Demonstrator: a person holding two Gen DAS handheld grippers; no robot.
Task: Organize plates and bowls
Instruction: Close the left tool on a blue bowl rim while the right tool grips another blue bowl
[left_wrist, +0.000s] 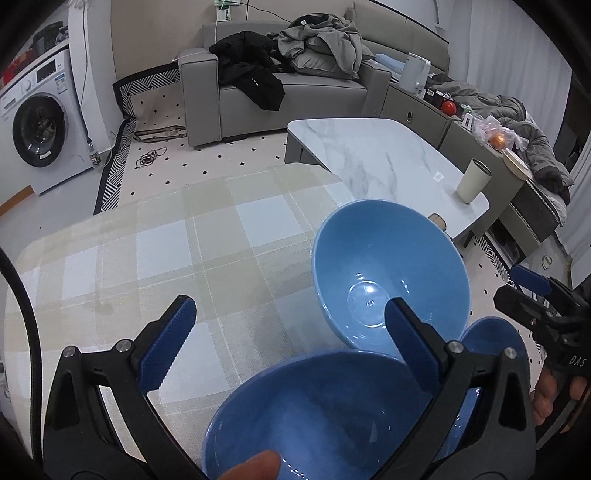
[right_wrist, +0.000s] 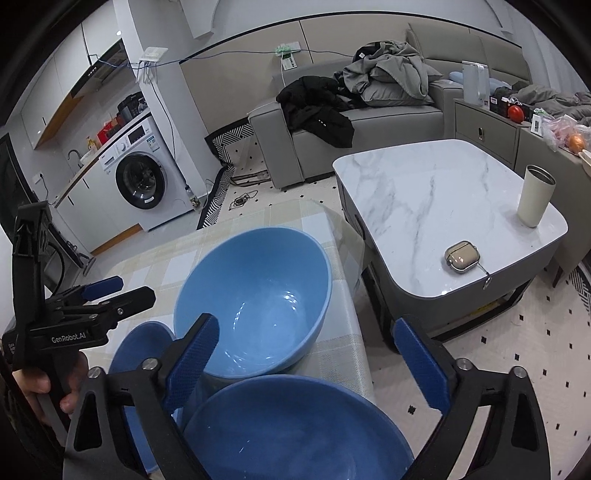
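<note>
A light blue bowl (left_wrist: 391, 273) (right_wrist: 255, 299) stands upright near the right edge of the checked table (left_wrist: 166, 251) (right_wrist: 347, 343). A darker blue bowl (left_wrist: 317, 417) (right_wrist: 295, 432) sits close in front of both cameras. A small blue plate (left_wrist: 495, 339) (right_wrist: 144, 347) lies beside them, partly hidden. My left gripper (left_wrist: 288, 339) is open above the near bowl; it also shows in the right wrist view (right_wrist: 110, 291). My right gripper (right_wrist: 306, 362) is open over the near bowl; it also shows at the right edge of the left wrist view (left_wrist: 524, 284).
A low marble table (right_wrist: 424, 199) stands right of the checked table with a cream tumbler (right_wrist: 533, 195) and an earbud case (right_wrist: 461, 256). A grey sofa (right_wrist: 369, 122) with clothes and a washing machine (right_wrist: 142, 181) stand behind.
</note>
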